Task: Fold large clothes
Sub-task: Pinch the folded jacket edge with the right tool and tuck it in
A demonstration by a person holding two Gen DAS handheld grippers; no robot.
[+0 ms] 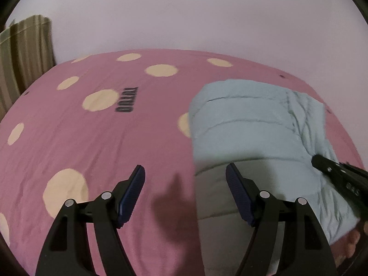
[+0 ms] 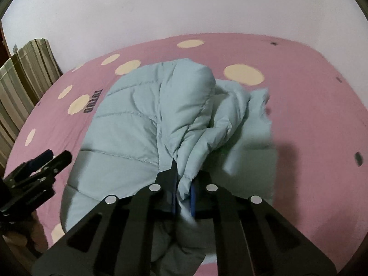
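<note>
My work surface is a bed [image 1: 96,142] covered with a pink sheet [image 2: 310,119] printed with large cream dots [image 1: 101,100] and a small block of dark lettering [image 1: 126,100]. The sheet is fairly smooth, with faint wrinkles toward the near edge. Lying directly on it is one garment, a pale blue quilted puffer jacket [image 2: 128,126], bunched and partly doubled over, with a grey inner lining [image 1: 218,197] showing at its near end. In my left wrist view it lies toward the right of the bed; the rest of the sheet there is bare.
</note>
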